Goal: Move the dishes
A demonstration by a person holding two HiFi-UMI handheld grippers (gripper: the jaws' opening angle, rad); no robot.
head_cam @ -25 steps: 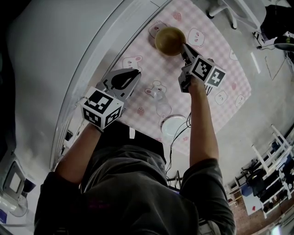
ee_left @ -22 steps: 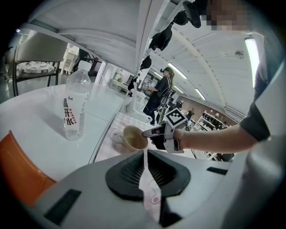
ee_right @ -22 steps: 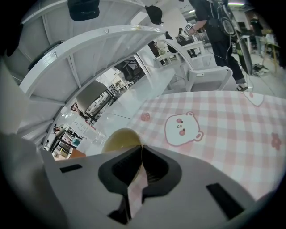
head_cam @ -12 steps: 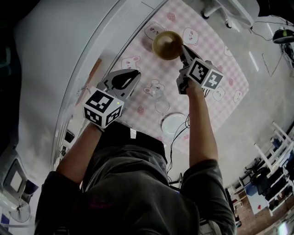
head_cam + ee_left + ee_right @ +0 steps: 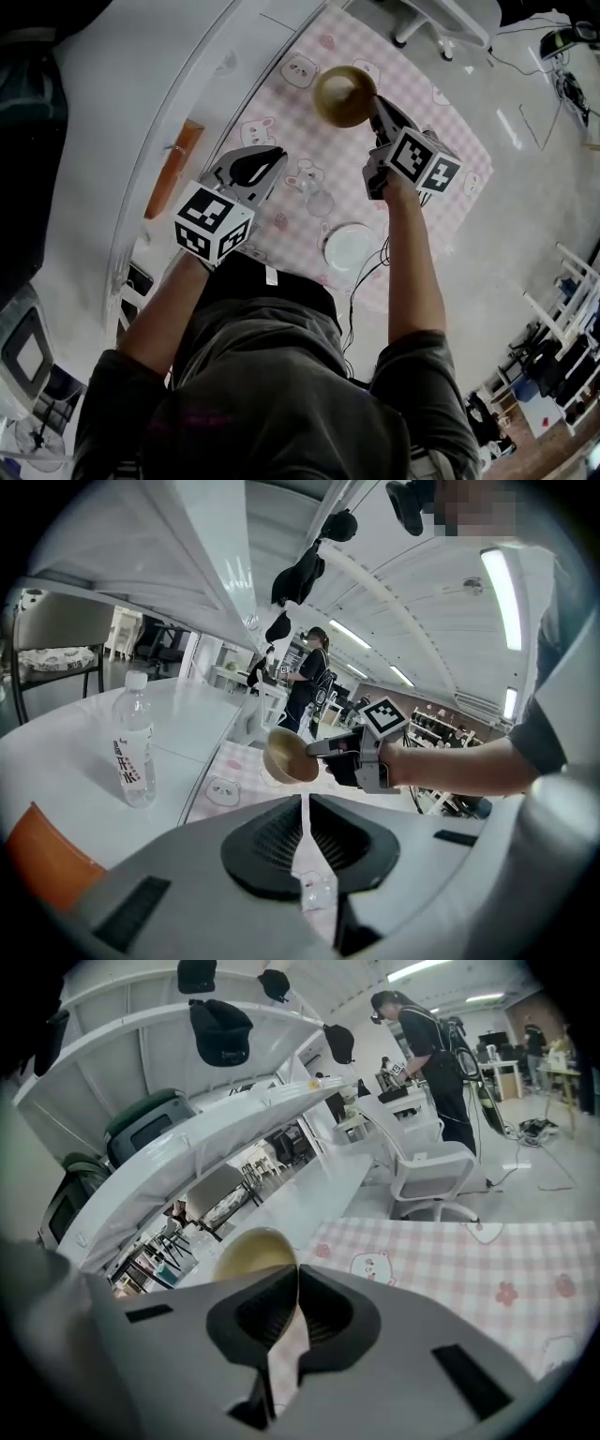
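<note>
The right claw (image 5: 377,101) is pinched tight on the rim of the yellow bowl (image 5: 344,96). It holds the bowl in the air above the far part of the pink checked cloth (image 5: 427,98), which covers one end of the white worktop (image 5: 141,84). In the left gripper view the bowl (image 5: 289,757) hangs tilted, with its mouth turned sideways. That probably follows from gripping one edge and leaving the rest to hang. A rim grip suits a thin-walled dish, since the wall fits between narrow jaws. The tilt would matter only if something were inside, and the bowl looks empty.

The left claw (image 5: 274,155) hovers over the cloth's near left edge. Its jaws are drawn nearly together on nothing, as if waiting its turn. A clear glass (image 5: 320,200) stands on the cloth near its middle, and a white plate (image 5: 349,246) lies towards its near edge. Both rest there untouched and are likely the next dishes to move.
</note>
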